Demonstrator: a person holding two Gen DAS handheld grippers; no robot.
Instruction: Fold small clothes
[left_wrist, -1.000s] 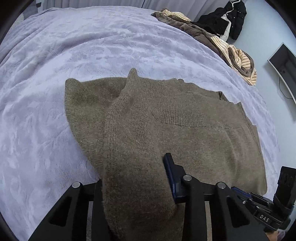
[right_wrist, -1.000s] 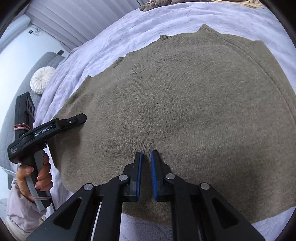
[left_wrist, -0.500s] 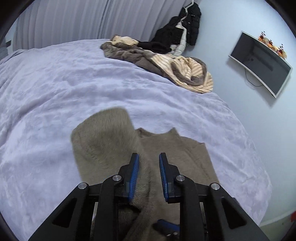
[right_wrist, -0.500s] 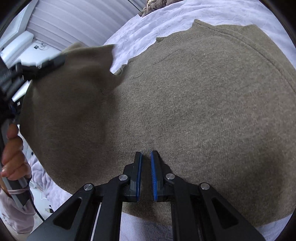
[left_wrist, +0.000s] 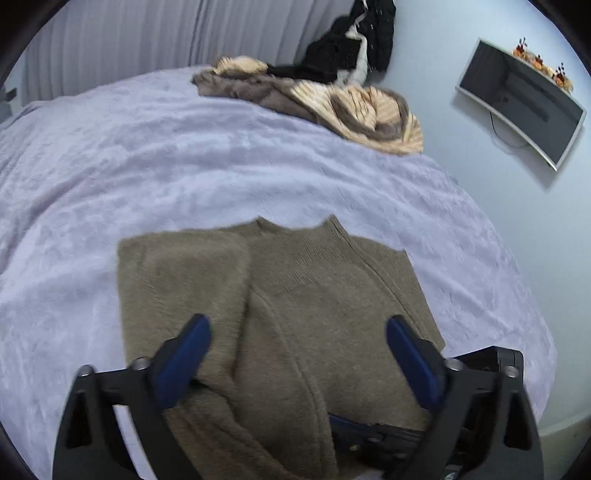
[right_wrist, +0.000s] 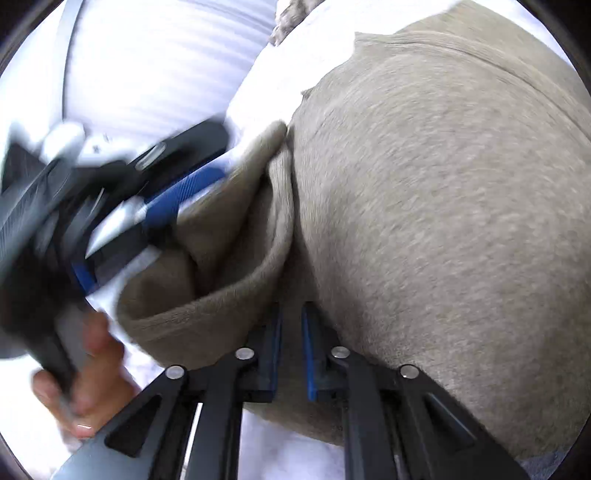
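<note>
An olive-brown knitted sweater (left_wrist: 317, 302) lies on the lavender bedspread (left_wrist: 147, 166), its left side folded over onto the body. My left gripper (left_wrist: 295, 332) is wide open just above the folded part, with nothing between its blue pads. My right gripper (right_wrist: 291, 314) has its jaws close together, resting on the sweater (right_wrist: 424, 203) near its lower edge; I cannot tell if cloth is pinched. In the right wrist view the left gripper (right_wrist: 177, 195) shows blurred at the left beside the folded flap.
A heap of brown and striped clothes (left_wrist: 332, 107) lies at the bed's far edge, with a black jacket (left_wrist: 354, 48) hanging behind. A monitor (left_wrist: 524, 99) is mounted on the right wall. Grey curtains (left_wrist: 147, 37) are at the back.
My left gripper carried the sweater's left side over onto the body, then opened wide and let it go. The right gripper stayed put on the sweater's lower part.
</note>
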